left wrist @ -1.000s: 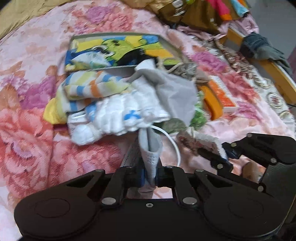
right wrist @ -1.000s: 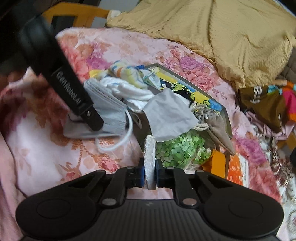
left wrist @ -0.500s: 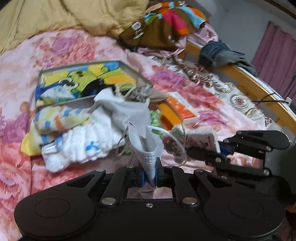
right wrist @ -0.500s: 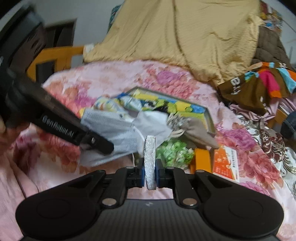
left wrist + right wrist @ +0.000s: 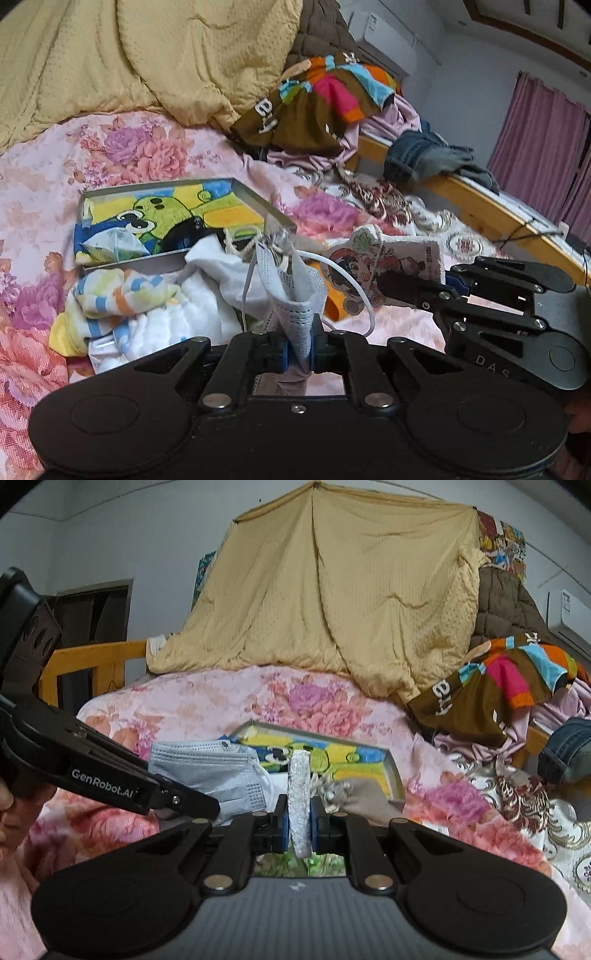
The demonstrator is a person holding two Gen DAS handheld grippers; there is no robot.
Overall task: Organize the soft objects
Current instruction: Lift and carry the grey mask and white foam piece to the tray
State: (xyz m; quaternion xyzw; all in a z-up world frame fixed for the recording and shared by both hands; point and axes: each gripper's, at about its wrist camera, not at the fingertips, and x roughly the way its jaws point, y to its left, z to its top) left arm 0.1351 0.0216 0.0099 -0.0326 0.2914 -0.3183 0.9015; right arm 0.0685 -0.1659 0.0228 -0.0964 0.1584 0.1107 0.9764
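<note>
Left wrist view
Left tongs: clamped on a grey face mask, folded and standing up from between the pads, white ear loop curving off to the right.
Right tongs: seen to the right of the left tongs, closed on a flat cartoon-printed sponge cloth, held off the bed.
Soft pile: white and striped cloths, ahead and to the left of the left tongs, lying on the floral bedsheet.
Cartoon tray: beyond the pile, farther from the left tongs, a small folded packet inside its near left corner.
Yellow quilt: far behind, heaped at the back of the bed.

Right wrist view
Right tongs: pressed together on the sponge cloth, seen edge-on and upright between the pads.
Left tongs: to the left of the right tongs, gripping the face mask, which spreads out flat above them.
Cartoon tray: just behind both tongs, on the bedsheet.
Drawstring pouch: just right of the sponge cloth, at the tray's near edge.
Coloured garment: far to the right, on the clothes heap.
</note>
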